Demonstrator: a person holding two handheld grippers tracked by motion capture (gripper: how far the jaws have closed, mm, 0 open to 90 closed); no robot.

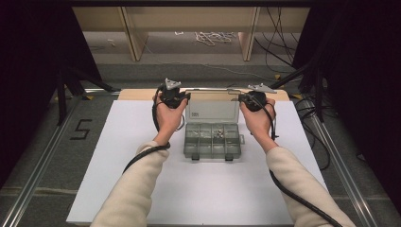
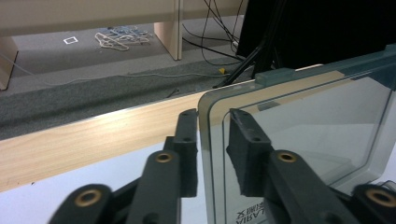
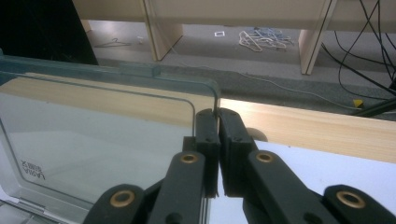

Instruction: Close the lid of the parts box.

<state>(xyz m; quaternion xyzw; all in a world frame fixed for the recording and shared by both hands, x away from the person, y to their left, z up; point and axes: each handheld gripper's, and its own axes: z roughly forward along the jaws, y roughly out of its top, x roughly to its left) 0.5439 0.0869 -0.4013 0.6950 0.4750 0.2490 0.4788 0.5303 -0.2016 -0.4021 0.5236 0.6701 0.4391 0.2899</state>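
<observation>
Up close, the right gripper (image 3: 218,116) has its jaws clamped on the raised clear lid (image 3: 107,135) at one top corner; the left gripper (image 2: 212,123) straddles the other corner, jaws apart. Below, the organizer box (image 1: 212,141) sits mid-table (image 1: 142,189).

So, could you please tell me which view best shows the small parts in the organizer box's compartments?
The high view: it looks down into the organizer box, where the small parts lie in a middle compartment. Both gripper views show its raised clear lid, with the compartments out of frame.
</observation>
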